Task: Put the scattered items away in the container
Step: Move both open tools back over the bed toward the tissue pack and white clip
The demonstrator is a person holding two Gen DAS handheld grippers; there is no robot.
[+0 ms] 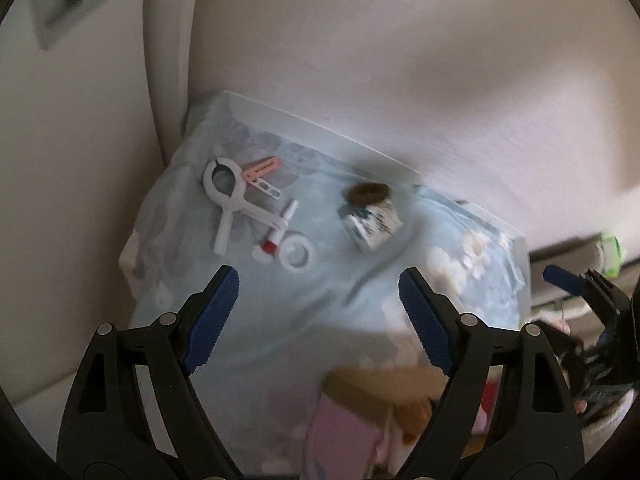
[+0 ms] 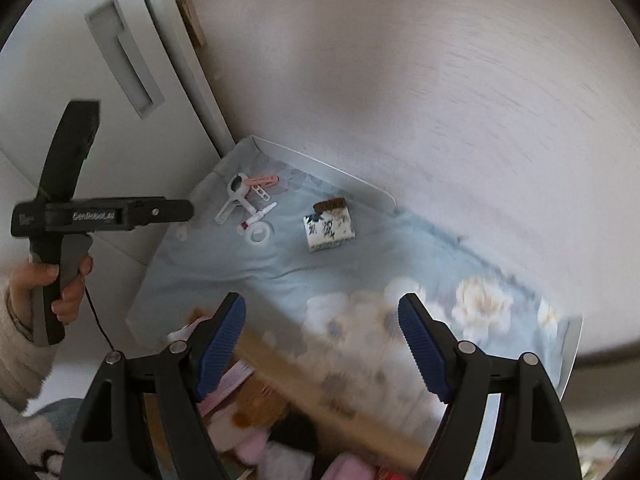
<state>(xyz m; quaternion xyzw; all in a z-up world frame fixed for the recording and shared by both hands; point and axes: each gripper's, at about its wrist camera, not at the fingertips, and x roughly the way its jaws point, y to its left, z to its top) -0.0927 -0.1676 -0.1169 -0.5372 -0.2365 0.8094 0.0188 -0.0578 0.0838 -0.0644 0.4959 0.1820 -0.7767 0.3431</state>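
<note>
On a light blue floral cloth (image 1: 304, 300) lie a white spring clamp (image 1: 232, 204), a pink clip (image 1: 260, 166), a small white tube with a red band (image 1: 278, 232), a white tape ring (image 1: 297, 254) and a patterned pouch with a brown top (image 1: 372, 216). The same items show in the right wrist view: clamp (image 2: 236, 196), ring (image 2: 260, 234), pouch (image 2: 330, 226). My left gripper (image 1: 320, 312) is open and empty above the cloth. My right gripper (image 2: 322, 344) is open and empty over a cardboard container (image 2: 320, 400) of mixed items.
A white tray edge (image 1: 320, 126) borders the cloth against a pale wall (image 1: 400, 40). A white cabinet door (image 2: 120, 80) stands at the left. The container (image 1: 380, 392) holds pink and brown things. The left gripper's handle (image 2: 60, 216) is in a hand.
</note>
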